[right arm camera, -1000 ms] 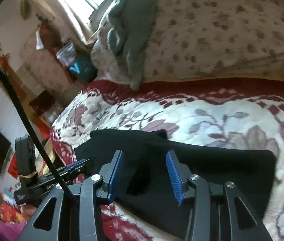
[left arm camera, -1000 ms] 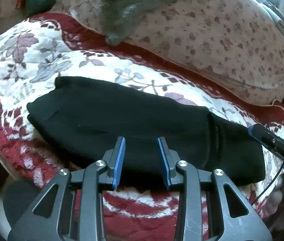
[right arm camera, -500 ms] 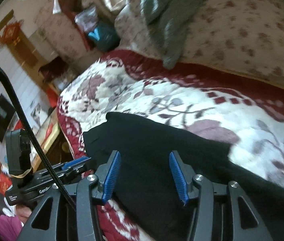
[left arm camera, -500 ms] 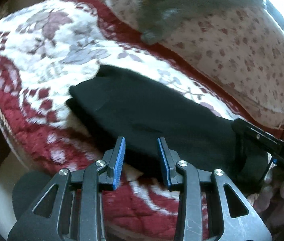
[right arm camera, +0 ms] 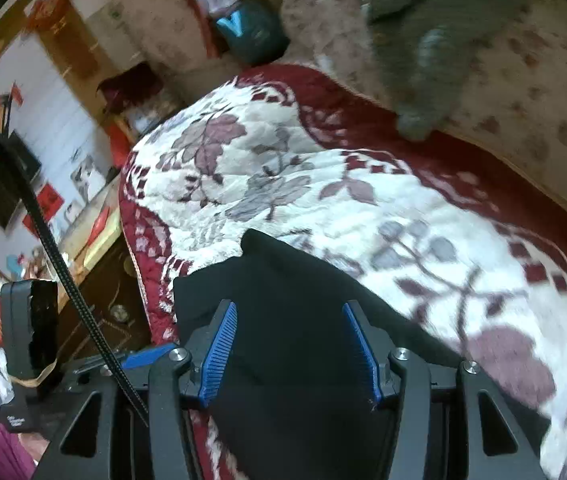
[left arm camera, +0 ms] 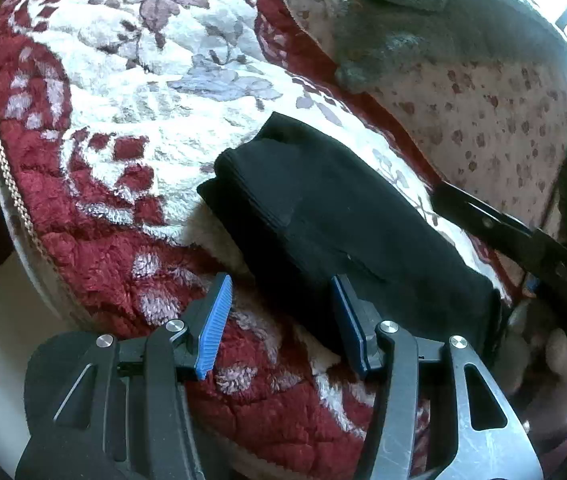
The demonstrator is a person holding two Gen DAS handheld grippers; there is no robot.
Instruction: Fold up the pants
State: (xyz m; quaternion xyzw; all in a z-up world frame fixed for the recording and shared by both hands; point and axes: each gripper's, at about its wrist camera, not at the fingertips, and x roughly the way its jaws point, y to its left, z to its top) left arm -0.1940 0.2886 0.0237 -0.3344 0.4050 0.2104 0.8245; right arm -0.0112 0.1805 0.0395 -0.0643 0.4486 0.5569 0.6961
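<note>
Both sets of jaws stand apart, having just been widening, and neither clamps anything. Under them spreads the red-and-white floral blanket (left arm camera: 131,92), covering the seat; a gray garment (left arm camera: 435,28) is draped over the patterned cushion (left arm camera: 495,112) behind. On the blanket lie the black pants (left arm camera: 335,216), already doubled into a long, narrow bundle running along the front edge. My left gripper (left arm camera: 279,320) hovers at the near edge of the bundle towards one end — one blue pad over the dark cloth, the other over red pile. My right gripper (right arm camera: 291,348) sits over the pants (right arm camera: 283,292) with cloth showing between its fingers, though I can't tell whether the pads touch it. To fold well, I judge each gripper should pinch all the layers at the same end — then carry that end evenly over the other and lay the edges flush.
</note>
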